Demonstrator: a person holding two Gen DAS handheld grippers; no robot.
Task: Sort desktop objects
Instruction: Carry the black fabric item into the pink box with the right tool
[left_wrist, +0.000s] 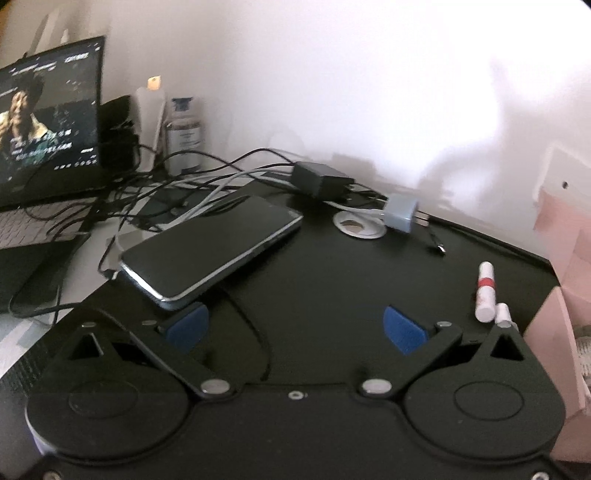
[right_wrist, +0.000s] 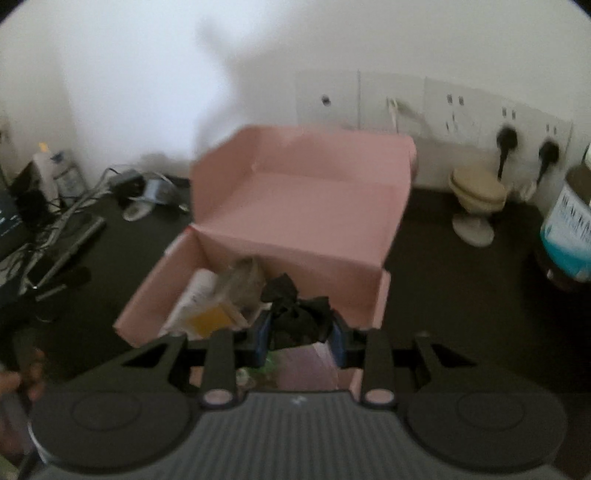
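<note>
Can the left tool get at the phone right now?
Probably yes. The left tool is open and empty, the phone lies just ahead of its left finger, top bare; only cables trail behind it.

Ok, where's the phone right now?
Left wrist view: the phone lies screen-up, left of centre on the black mat, just ahead of the open left tongs, beside the tangled cables.

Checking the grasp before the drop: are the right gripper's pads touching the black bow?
Touching. The right wrist view shows both blue pads of the right gripper pressed against the black bow.
</note>
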